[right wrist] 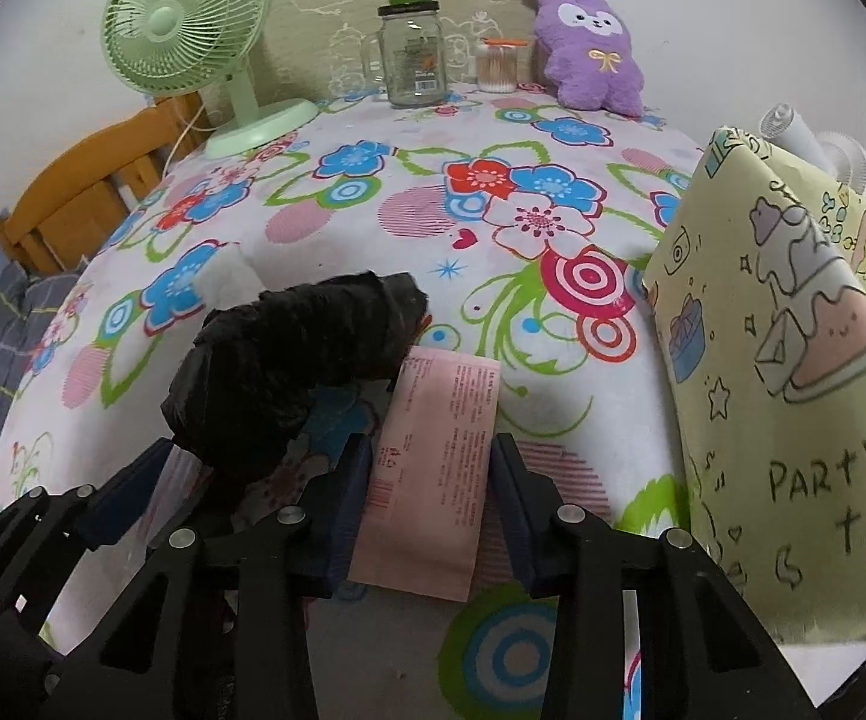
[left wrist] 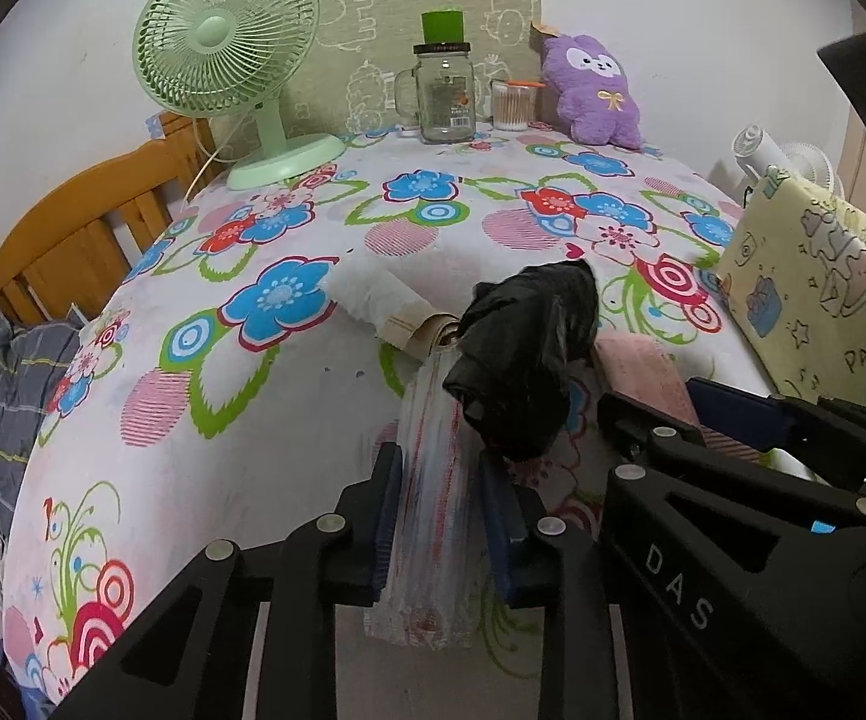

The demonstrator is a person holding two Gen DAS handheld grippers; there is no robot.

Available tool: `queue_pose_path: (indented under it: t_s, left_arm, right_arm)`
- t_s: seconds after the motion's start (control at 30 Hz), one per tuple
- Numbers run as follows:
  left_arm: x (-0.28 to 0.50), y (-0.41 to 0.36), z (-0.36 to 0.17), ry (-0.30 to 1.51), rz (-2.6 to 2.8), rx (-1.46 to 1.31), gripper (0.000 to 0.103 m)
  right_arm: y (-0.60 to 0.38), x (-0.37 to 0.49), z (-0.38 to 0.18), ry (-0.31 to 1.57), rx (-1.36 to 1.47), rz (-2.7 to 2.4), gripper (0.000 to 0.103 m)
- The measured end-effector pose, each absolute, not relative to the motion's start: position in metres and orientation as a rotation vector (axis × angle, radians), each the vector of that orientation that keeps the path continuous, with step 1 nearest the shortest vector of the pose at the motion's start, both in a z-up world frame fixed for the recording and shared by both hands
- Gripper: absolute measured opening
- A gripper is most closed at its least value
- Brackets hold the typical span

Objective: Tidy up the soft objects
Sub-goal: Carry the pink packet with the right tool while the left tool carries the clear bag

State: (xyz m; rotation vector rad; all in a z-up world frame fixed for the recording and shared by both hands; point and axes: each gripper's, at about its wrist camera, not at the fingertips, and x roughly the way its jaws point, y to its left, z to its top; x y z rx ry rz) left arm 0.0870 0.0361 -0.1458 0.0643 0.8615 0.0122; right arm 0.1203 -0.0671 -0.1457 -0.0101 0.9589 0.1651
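Progress: early, by my reading — the soft packs lie loosely gathered on the flowered bedsheet (right wrist: 372,228), none set apart in any tidy row or pile.
Left claw: the left gripper (left wrist: 440,516) is clenched on a clear, red-striped plastic-bag roll (left wrist: 429,480); both pads press its sides, and the roll runs forward between the fingers.
Right claw: the right gripper (right wrist: 429,510) straddles a pink flat packet (right wrist: 433,462). Its left pad touches the packet's edge; a sliver of gap shows at the right pad, so I judge the grip not firm.
Black bag roll: the black bag roll (right wrist: 300,360) lies just ahead of both claws, between them, resting over the far end of the clear roll and touching the pink packet's far corner.
Right of the right claw: a yellow cartoon-print cushion (right wrist: 793,360) stands close beside it.
Far ahead: a purple plush toy (left wrist: 595,90), glass jar mug (left wrist: 443,93) and green desk fan (left wrist: 225,54), well apart from the claws.
Left to do: place both held packs, then the black roll — probably the plush too.
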Motion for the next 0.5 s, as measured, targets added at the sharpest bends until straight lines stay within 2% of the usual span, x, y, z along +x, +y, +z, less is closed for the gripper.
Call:
queue_pose_path:
  t_s: [0.5]
  left_arm:
    - [0.06, 0.044, -0.116, 0.8, 0.046, 0.027, 0.022]
  right_arm:
    - [-0.068, 0.092, -0.112, 0.885, 0.003, 0.193, 0.043]
